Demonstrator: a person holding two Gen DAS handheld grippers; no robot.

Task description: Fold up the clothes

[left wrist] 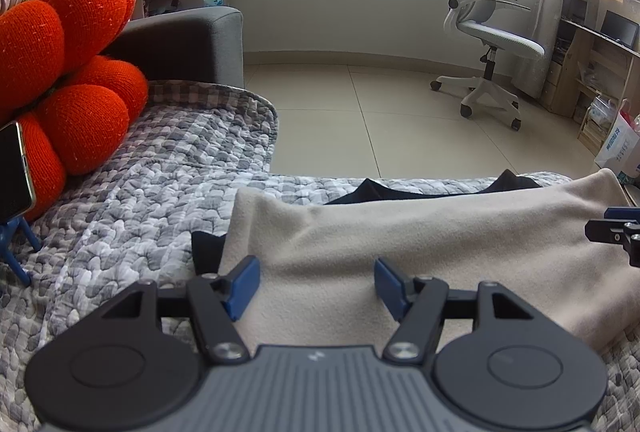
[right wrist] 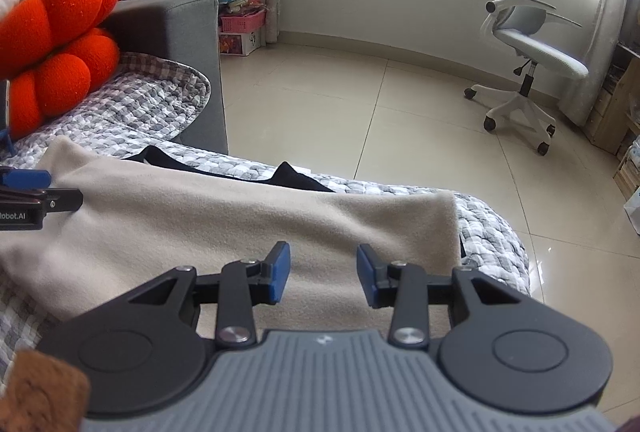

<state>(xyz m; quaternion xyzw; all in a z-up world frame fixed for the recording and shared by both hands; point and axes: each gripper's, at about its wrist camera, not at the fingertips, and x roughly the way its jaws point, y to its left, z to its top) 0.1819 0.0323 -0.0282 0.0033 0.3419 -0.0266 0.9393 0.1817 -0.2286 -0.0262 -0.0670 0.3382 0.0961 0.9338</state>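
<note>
The beige garment (left wrist: 400, 244) lies on the quilt (left wrist: 132, 191) just ahead of and below both tools, its long axis running crosswise from one to the other. The left hand-held gripper (left wrist: 316, 286) hovers over the cloth's left end, jaws apart, nothing between the pads. The right hand-held gripper (right wrist: 323, 274) sits over the right end, jaws parted more narrowly and also empty — neither is nearer, each has its own end. Under the beige piece a black garment (right wrist: 296, 177) pokes out at the far edge. Count: two garments, two grippers, one orange cushion (left wrist: 64, 71) far left — one office chair (left wrist: 488, 31) beyond.
</note>
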